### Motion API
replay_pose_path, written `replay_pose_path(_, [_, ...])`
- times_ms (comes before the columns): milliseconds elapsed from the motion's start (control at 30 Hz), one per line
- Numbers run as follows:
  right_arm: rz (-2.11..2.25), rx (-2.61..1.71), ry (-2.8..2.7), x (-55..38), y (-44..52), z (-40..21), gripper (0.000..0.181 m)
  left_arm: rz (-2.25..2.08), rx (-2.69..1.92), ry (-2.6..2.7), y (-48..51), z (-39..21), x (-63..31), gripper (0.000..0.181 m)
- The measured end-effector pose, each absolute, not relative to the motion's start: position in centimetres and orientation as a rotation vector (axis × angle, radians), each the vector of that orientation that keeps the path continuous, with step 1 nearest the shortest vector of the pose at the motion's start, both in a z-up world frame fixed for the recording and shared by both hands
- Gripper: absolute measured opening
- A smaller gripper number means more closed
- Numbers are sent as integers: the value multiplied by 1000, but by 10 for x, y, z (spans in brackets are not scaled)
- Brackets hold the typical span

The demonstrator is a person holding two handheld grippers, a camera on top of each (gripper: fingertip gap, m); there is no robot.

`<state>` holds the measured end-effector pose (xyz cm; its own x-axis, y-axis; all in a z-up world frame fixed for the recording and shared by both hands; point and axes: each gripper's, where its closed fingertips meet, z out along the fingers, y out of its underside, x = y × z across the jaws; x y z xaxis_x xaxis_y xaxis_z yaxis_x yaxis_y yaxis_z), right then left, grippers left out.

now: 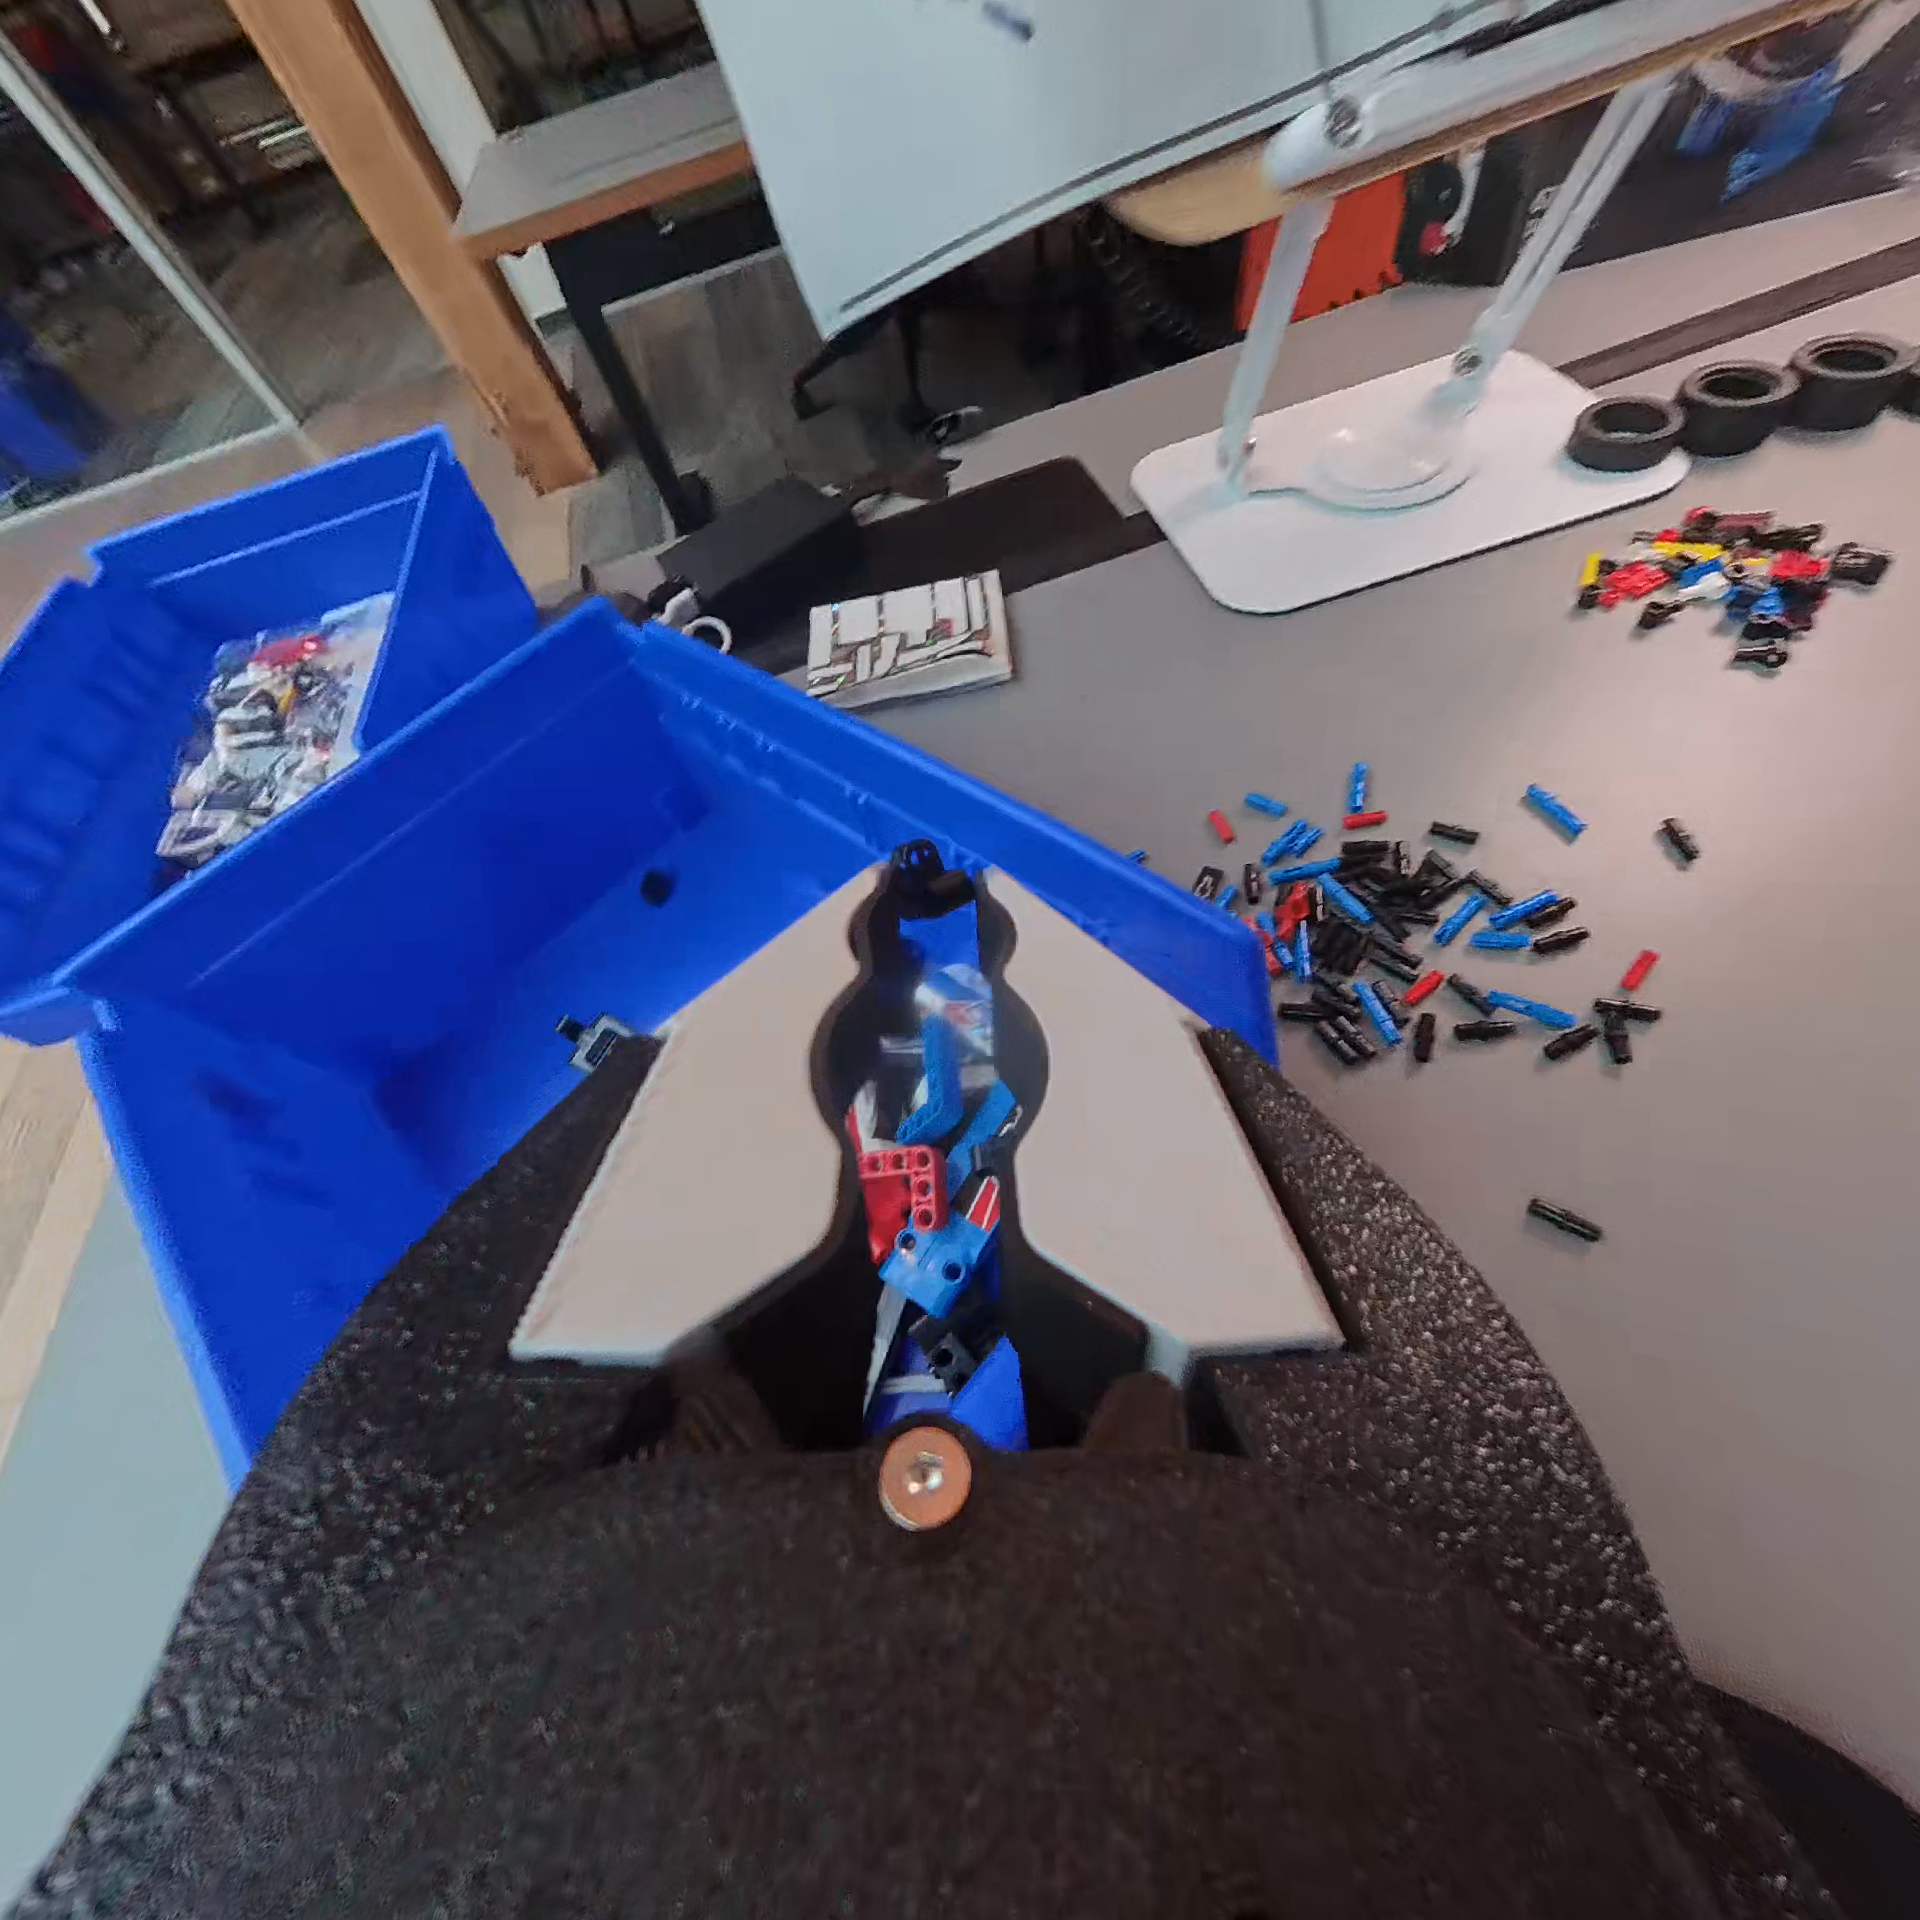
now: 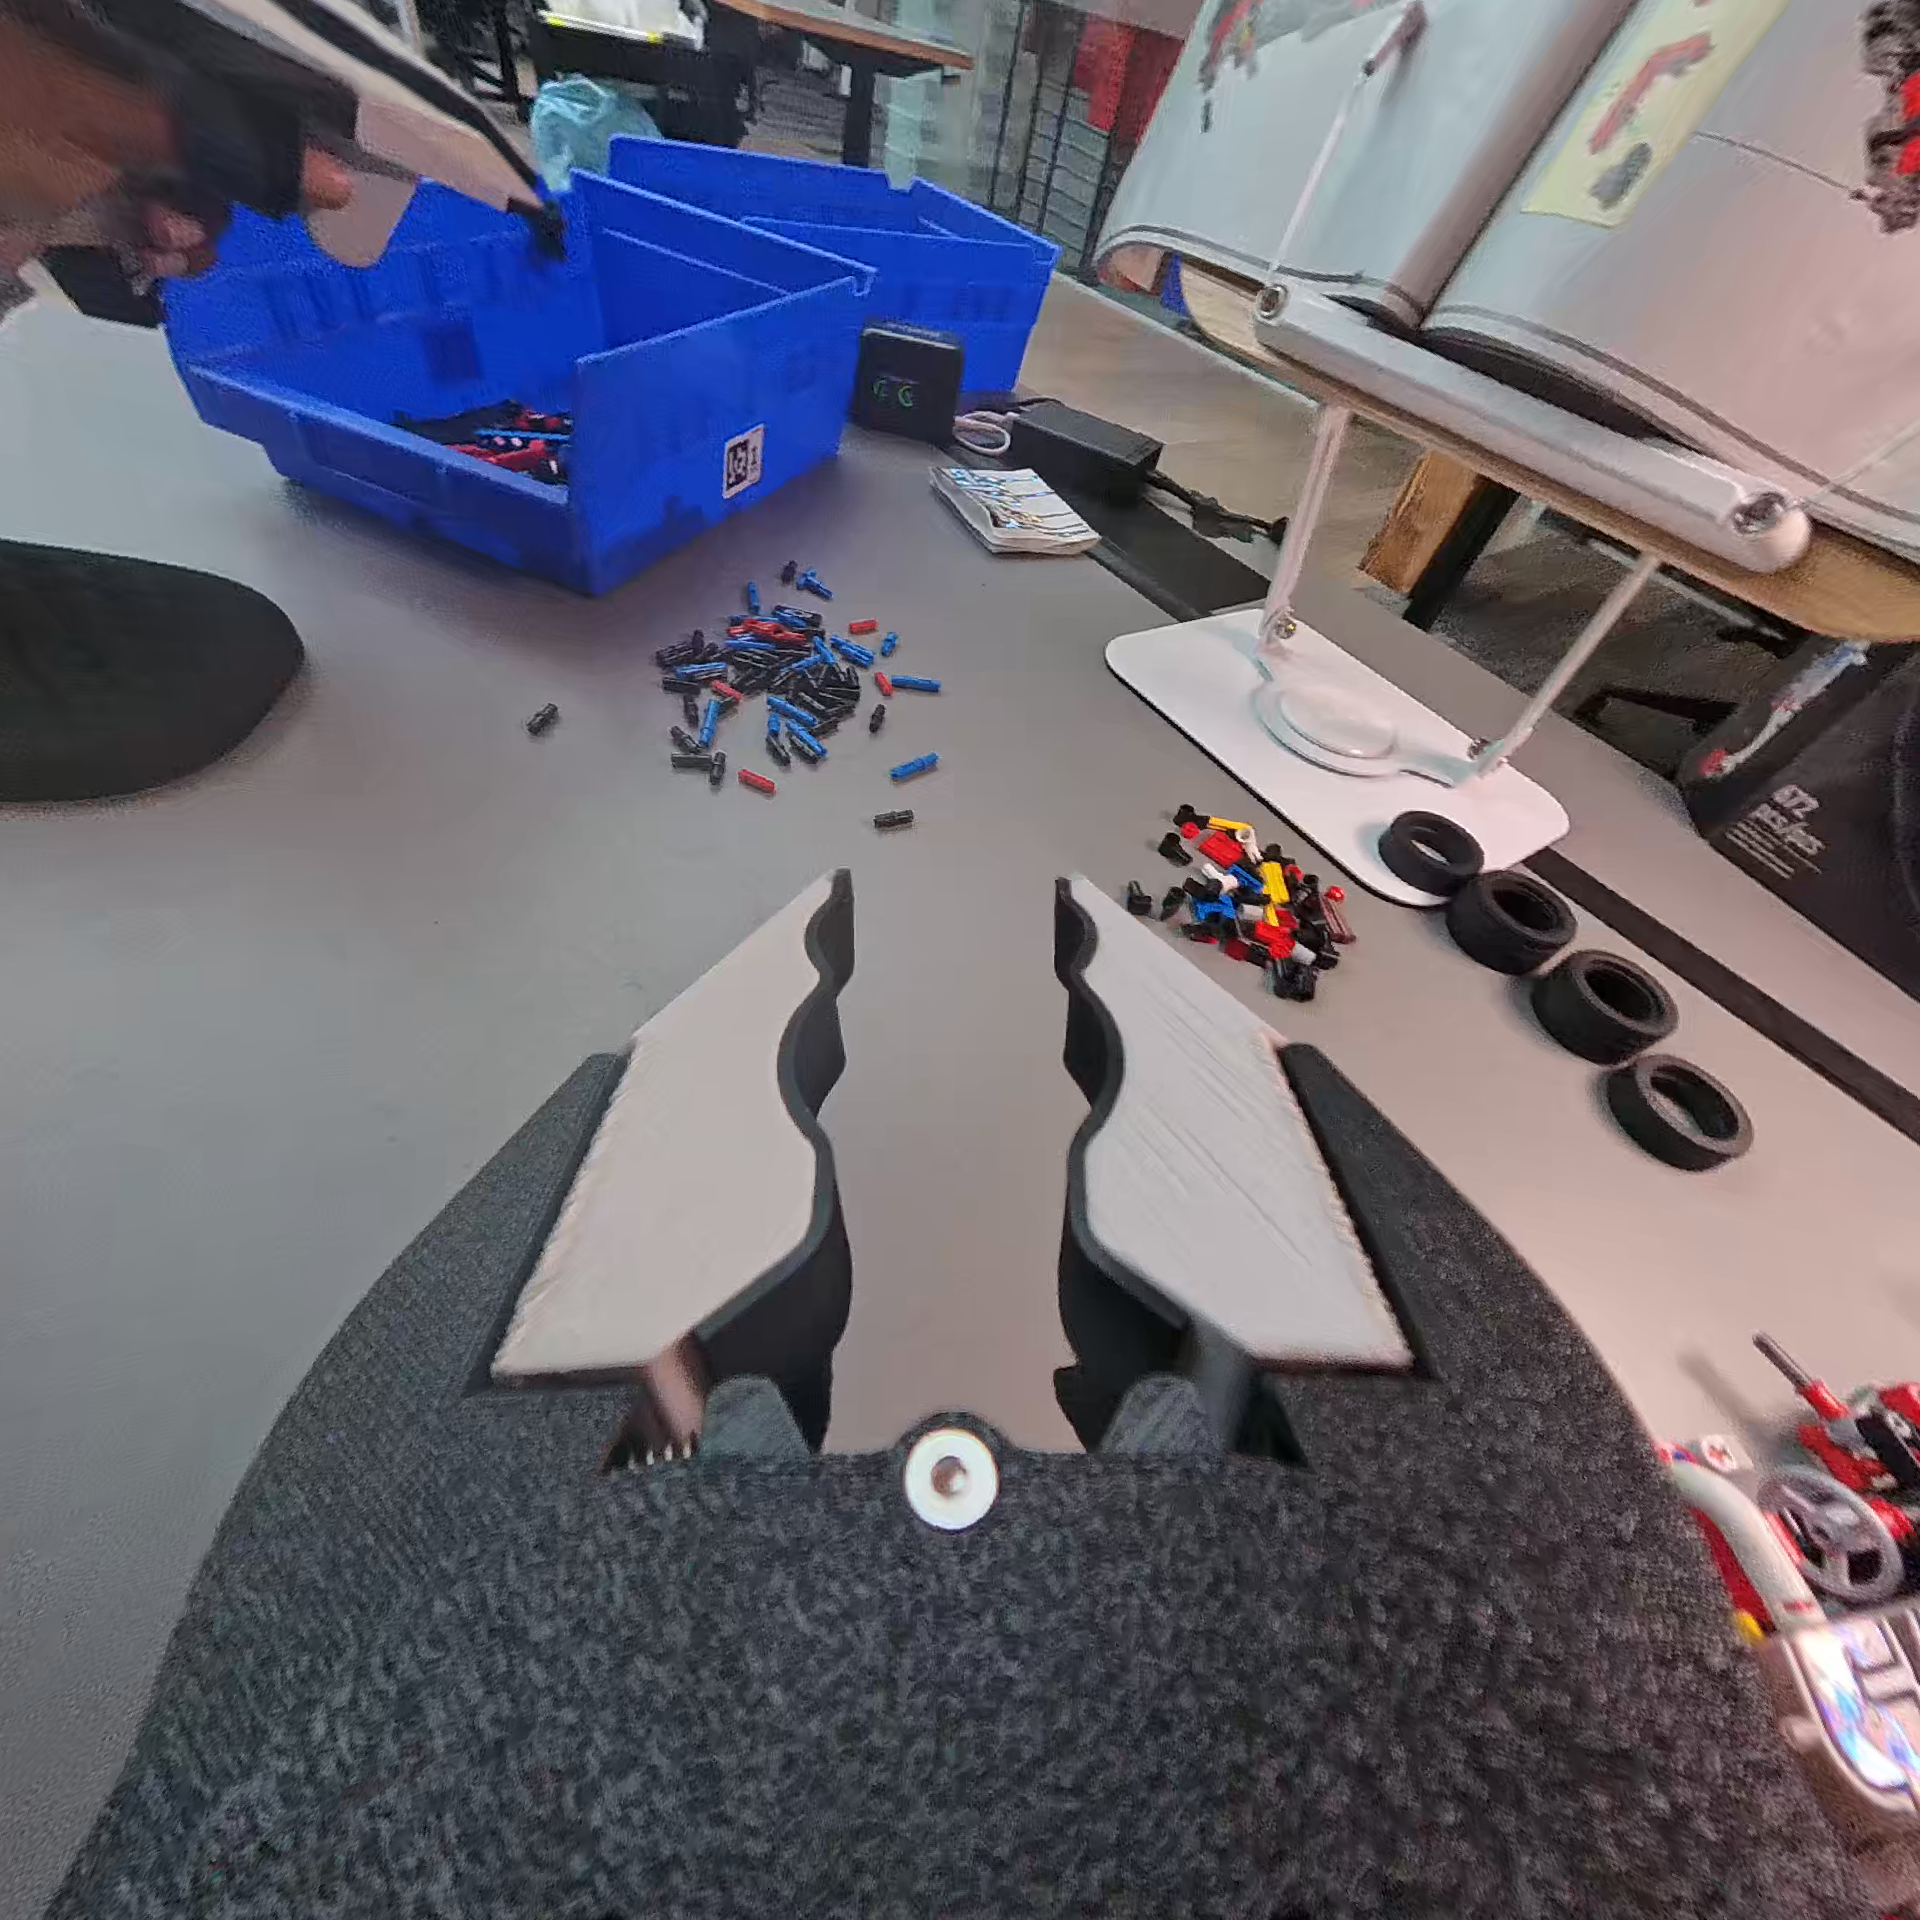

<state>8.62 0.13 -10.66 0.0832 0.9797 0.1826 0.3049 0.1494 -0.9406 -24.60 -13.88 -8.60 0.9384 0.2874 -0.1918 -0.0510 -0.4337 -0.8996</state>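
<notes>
My left gripper (image 1: 928, 883) hovers over the near blue bin (image 1: 935, 769) and is shut on a small black connector piece (image 1: 920, 868) at its fingertips. Red and blue pieces (image 1: 914, 1174) lying in the bin show through the gap between the fingers. In the right wrist view the left gripper (image 2: 540, 223) hangs above that bin (image 2: 707, 416), held by a person's hand. My right gripper (image 2: 954, 883) is open and empty, low over the grey table. A lone black pin (image 2: 894, 820) lies just ahead of it and a mixed coloured pile (image 2: 1247, 904) lies to its right.
A heap of black, blue and red pins (image 2: 779, 675) lies by the bin. Several black tyres (image 2: 1600, 1008) line the right side beside a white stand base (image 2: 1330, 727). A booklet (image 2: 1013, 509), a second blue bin (image 1: 260, 540) and a part-built model (image 2: 1829, 1507) also stand around. Some 35 cm of space lies between my two pairs of fingers. The right tips stand about 20 cm off the lone black pin (image 2: 894, 820). Look for it in the left wrist view (image 1: 1664, 846) too.
</notes>
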Motion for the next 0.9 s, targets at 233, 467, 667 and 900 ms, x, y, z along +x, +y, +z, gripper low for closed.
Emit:
replay_pose_path(233, [969,-1427,-1286,106,15,-111,36,332,-1910,-195,-131,-82,-243,56])
replay_pose_path(467, [914,-1382,-1354,89,9,-112,37,234,-1819,-45,-112,-66,-206,57])
replay_pose_path(667, [869,-1357,-1366,72,12,-106,37,163,-1783,67,-93,-57,-176,51])
replay_pose_path(900, [879,-1353,-1285,40,31,-89,51,137,-1761,144,-55,-51,-162,53])
